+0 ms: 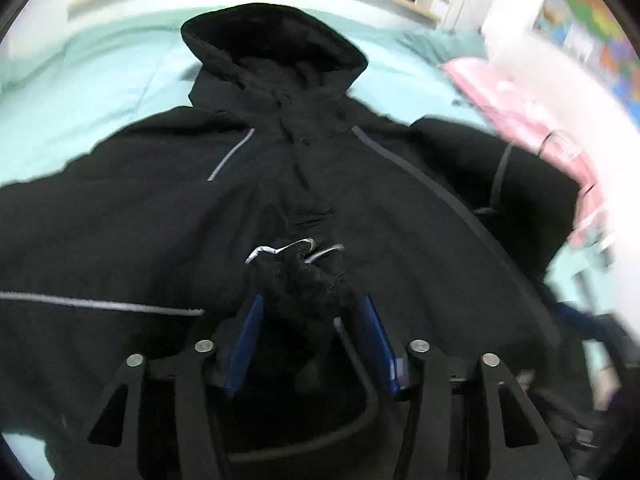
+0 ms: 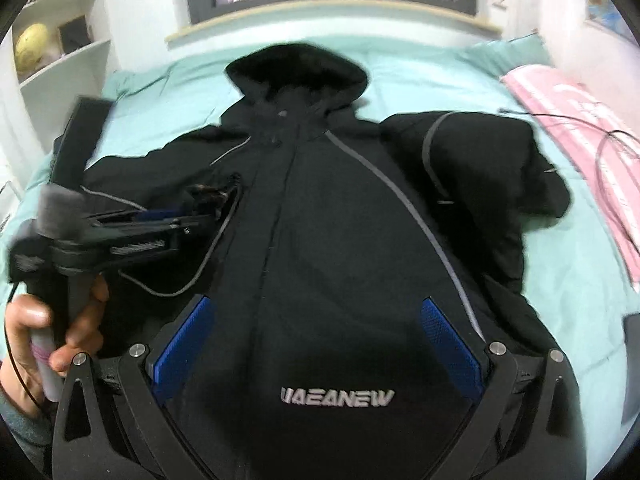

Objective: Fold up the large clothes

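A black hooded jacket with grey piping lies front up on the mint green bed, hood toward the window. Its right sleeve is folded in over the body. My left gripper is shut on a bunch of black jacket fabric, apparently the left sleeve cuff, and holds it over the jacket's chest. It also shows in the right wrist view, at the jacket's left side. My right gripper is open and empty above the lower front, near the white logo.
A pink pillow or blanket with a thin black cable lies on the bed's right side. White shelves stand at the left. A window sill runs behind the bed. A dark object lies at the right edge.
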`<state>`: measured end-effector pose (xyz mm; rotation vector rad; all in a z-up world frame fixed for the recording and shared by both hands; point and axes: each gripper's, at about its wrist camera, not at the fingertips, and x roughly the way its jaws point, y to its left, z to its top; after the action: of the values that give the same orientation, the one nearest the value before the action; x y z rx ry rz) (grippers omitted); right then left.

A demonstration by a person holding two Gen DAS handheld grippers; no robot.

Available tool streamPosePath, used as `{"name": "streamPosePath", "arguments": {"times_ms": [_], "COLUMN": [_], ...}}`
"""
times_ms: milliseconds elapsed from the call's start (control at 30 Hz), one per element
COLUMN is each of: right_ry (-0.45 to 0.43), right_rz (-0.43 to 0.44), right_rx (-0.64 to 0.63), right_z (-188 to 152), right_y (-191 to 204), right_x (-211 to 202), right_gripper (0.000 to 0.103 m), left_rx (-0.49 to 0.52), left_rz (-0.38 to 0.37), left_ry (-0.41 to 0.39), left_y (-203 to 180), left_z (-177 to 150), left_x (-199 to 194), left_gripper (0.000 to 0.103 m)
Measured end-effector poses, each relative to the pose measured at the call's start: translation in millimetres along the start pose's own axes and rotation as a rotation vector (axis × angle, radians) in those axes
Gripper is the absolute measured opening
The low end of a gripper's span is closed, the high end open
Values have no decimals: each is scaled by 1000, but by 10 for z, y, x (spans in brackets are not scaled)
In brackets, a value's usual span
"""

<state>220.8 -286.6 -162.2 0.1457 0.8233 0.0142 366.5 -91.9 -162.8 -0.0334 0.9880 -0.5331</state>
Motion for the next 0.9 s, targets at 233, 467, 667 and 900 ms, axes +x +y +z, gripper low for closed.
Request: {"name": "streamPosePath", "arguments": {"times_ms": [233, 467, 667, 900], "right_ry": [82, 202, 196, -91], "right_rz": [229, 351, 297, 80], "right_rx": [48, 175, 85, -7], "right_z": [426, 685, 766, 1175], "right_y": [200, 592, 924, 453], "right_x": [198, 966, 1184, 340], "right_gripper": [99, 81, 26, 25], "left_rx": [-57, -92, -188, -158], "left_rz": [-159, 89, 297, 244], "left_ry": [-103, -215, -168, -182], "left_y": [224, 851, 1341, 1201], "left_z": [44, -110, -225, -87], "left_x": [-906, -1578, -1485, -1425], "left_gripper": [55, 56, 56, 56]}}
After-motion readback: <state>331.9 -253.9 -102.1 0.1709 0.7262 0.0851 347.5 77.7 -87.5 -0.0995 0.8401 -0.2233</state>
